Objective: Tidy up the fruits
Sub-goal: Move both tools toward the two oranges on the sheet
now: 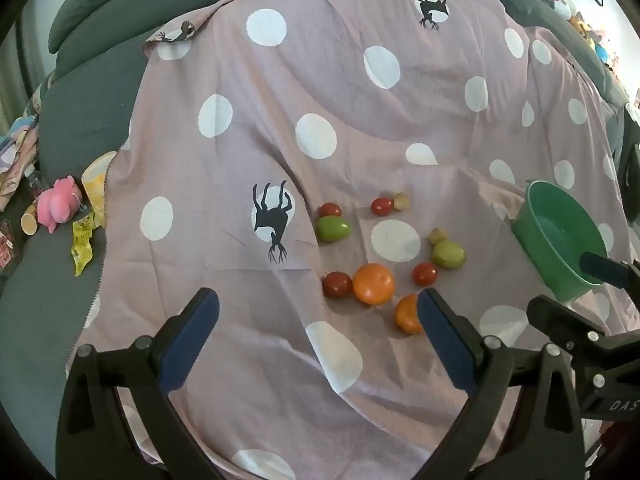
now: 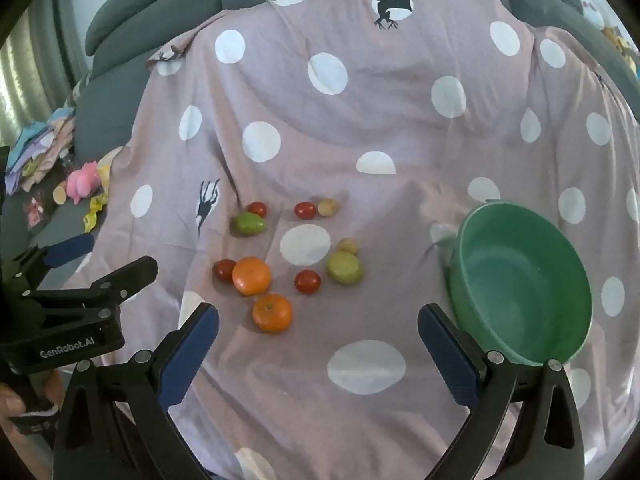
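Observation:
Several fruits lie loose on a pink polka-dot sheet (image 2: 360, 128): two oranges (image 2: 251, 275) (image 2: 272, 313), several small red tomatoes (image 2: 307, 281), two green fruits (image 2: 344, 267) (image 2: 249, 224) and two small yellowish ones (image 2: 328, 207). An empty green bowl (image 2: 520, 280) sits to their right. My left gripper (image 1: 318, 308) is open and empty, just short of the near orange (image 1: 406, 314). My right gripper (image 2: 318, 320) is open and empty, between the oranges and the bowl. The bowl also shows in the left wrist view (image 1: 560, 240).
The sheet covers a grey sofa (image 2: 160, 12) with cushions at the back. At the left lie a pink plush toy (image 1: 58, 204), yellow wrappers (image 1: 82, 240), a small cup (image 1: 29, 224) and folded clothes (image 2: 40, 148).

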A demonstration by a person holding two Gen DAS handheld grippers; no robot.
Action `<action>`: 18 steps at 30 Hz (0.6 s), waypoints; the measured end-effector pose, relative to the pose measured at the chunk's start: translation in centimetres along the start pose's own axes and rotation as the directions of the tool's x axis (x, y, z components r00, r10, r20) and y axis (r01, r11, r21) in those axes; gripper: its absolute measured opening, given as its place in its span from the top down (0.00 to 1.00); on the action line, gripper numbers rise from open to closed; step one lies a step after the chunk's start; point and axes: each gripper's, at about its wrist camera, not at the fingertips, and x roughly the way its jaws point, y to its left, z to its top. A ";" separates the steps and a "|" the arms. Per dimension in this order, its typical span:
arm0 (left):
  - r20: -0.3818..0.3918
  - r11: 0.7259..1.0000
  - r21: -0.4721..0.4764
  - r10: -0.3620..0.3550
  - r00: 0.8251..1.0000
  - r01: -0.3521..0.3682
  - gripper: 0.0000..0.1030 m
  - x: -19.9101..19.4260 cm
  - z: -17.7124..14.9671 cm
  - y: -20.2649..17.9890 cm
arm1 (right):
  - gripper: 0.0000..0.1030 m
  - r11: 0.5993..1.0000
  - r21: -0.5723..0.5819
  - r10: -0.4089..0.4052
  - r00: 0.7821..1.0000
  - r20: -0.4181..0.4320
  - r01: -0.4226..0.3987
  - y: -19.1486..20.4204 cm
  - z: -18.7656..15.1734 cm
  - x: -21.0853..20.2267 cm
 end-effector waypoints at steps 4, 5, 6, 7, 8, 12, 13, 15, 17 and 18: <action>-0.001 1.000 -0.003 -0.001 1.000 0.001 0.03 0.1 0.0 0.0 | 0.02 1.000 -0.001 0.002 1.000 -0.005 -0.002 0.1 0.0 0.0; -0.002 1.000 -0.004 -0.001 1.000 0.001 0.03 0.2 -0.1 -0.1 | 0.02 1.000 0.008 0.003 1.000 -0.004 -0.003 0.1 -0.1 0.1; -0.003 1.000 -0.004 -0.001 1.000 0.001 0.03 0.2 -0.1 -0.1 | 0.02 1.000 0.006 0.002 1.000 -0.004 -0.002 0.1 0.0 0.1; -0.004 1.000 -0.004 -0.001 1.000 0.001 0.03 0.2 -0.1 -0.1 | 0.02 1.000 0.006 0.003 1.000 -0.003 -0.003 0.1 0.0 0.1; -0.005 1.000 -0.004 -0.002 1.000 0.002 0.03 0.2 -0.1 -0.1 | 0.02 1.000 0.007 0.004 1.000 -0.003 -0.004 0.1 0.0 0.1; -0.010 1.000 -0.008 -0.006 1.000 0.006 0.03 0.5 -0.2 -0.1 | 0.02 1.000 0.004 0.000 1.000 -0.005 0.000 0.2 0.0 -0.1; -0.011 1.000 -0.008 -0.005 1.000 0.005 0.03 0.5 -0.2 -0.1 | 0.02 1.000 0.001 0.001 1.000 0.006 -0.001 0.2 -0.1 0.0; -0.012 1.000 -0.008 -0.003 1.000 0.003 0.03 0.6 -0.3 -0.1 | 0.02 1.000 0.001 0.000 1.000 0.007 0.000 0.2 0.0 0.1; -0.013 1.000 -0.008 -0.005 1.000 0.005 0.03 0.6 -0.3 -0.1 | 0.02 1.000 0.002 0.002 1.000 0.007 -0.002 0.1 0.0 0.1; -0.014 1.000 -0.006 -0.006 1.000 0.005 0.03 0.6 -0.3 -0.2 | 0.02 1.000 0.003 0.000 1.000 0.005 0.000 0.2 0.0 0.1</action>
